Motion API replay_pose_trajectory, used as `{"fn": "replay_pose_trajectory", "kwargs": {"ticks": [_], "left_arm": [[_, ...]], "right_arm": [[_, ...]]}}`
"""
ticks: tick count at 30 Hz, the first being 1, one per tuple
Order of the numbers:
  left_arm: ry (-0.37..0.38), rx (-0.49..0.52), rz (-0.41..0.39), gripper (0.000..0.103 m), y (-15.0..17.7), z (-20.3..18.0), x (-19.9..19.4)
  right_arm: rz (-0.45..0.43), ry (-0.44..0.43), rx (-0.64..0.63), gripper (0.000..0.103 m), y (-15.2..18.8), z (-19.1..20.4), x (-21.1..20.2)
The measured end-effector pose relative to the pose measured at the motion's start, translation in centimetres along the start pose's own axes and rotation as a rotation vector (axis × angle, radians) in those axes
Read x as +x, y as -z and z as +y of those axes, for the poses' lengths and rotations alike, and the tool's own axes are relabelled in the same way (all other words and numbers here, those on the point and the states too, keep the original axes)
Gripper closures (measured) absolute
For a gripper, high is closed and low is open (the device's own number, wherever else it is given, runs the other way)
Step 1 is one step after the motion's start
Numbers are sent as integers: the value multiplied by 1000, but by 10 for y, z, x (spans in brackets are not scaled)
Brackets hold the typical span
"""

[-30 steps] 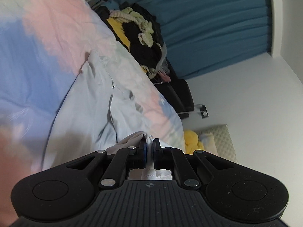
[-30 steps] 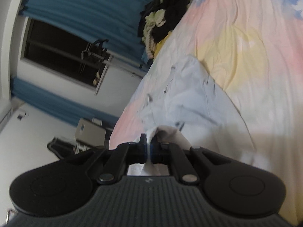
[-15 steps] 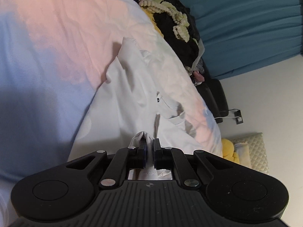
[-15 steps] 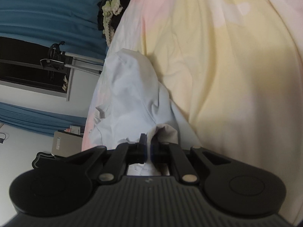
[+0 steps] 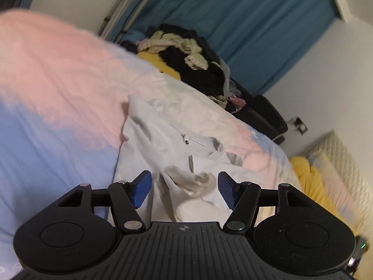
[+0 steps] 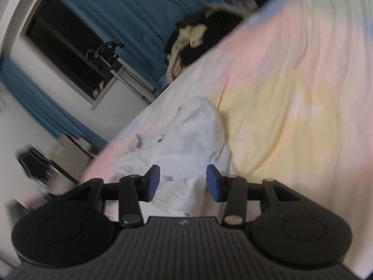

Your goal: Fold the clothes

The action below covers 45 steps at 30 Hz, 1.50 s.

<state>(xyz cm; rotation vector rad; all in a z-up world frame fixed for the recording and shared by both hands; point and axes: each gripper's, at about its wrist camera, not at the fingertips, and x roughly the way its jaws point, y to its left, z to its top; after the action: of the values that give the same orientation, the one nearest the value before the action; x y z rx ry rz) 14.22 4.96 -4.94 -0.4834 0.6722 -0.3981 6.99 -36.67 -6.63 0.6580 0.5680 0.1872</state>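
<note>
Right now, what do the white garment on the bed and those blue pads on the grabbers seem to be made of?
White crumpled garment: thin woven cloth, probably cotton, matte; it creases sharply and has a small button. Blue ribbed finger pads: likely rubber or soft plastic, judging by their grooved, dull surface.

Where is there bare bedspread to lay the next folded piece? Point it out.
Free: the pink and blue bedspread left of the white garment in the left view, and the yellow stretch on its other side in the right view. Crowded: the dark clothes pile at the far edge by the curtain.
</note>
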Motion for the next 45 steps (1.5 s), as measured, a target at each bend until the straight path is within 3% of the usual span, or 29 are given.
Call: {"fn": "replay_pose_trajectory", "kwargs": {"ticks": [3, 8, 13, 15, 17, 23, 26, 31, 34, 40, 44, 45], "left_arm": [[2, 102, 13, 36, 18, -25, -11], [-11, 264, 96, 37, 55, -53, -2], [-126, 321, 224, 45, 77, -43, 39], [-140, 305, 230, 46, 76, -39, 50], [-144, 293, 215, 46, 70, -38, 58], [-154, 254, 97, 46, 43, -39, 74], [-194, 294, -42, 45, 21, -49, 71], [-129, 248, -154, 36, -3, -43, 48], [-129, 254, -139, 32, -1, -39, 42], [-137, 197, 0, 32, 13, -22, 38], [-157, 206, 77, 32, 22, -19, 42], [-166, 215, 94, 32, 25, -19, 44]], "right_arm": [[-26, 40, -192, 84, 17, 29, -10], [108, 19, -307, 85, 51, 57, 13], [216, 141, -421, 87, 75, 56, 47], [189, 148, -424, 94, 69, 53, 52], [163, 156, -426, 94, 62, 50, 58], [74, 180, -443, 92, 39, 44, 72], [-5, 172, -463, 91, 22, 38, 77], [-73, 162, -416, 90, -2, 20, 80], [-97, 181, -385, 89, -7, 17, 74], [-80, 199, -409, 88, 6, 20, 62], [-69, 212, -425, 63, 15, 23, 53], [-66, 215, -429, 62, 18, 24, 51]]}}
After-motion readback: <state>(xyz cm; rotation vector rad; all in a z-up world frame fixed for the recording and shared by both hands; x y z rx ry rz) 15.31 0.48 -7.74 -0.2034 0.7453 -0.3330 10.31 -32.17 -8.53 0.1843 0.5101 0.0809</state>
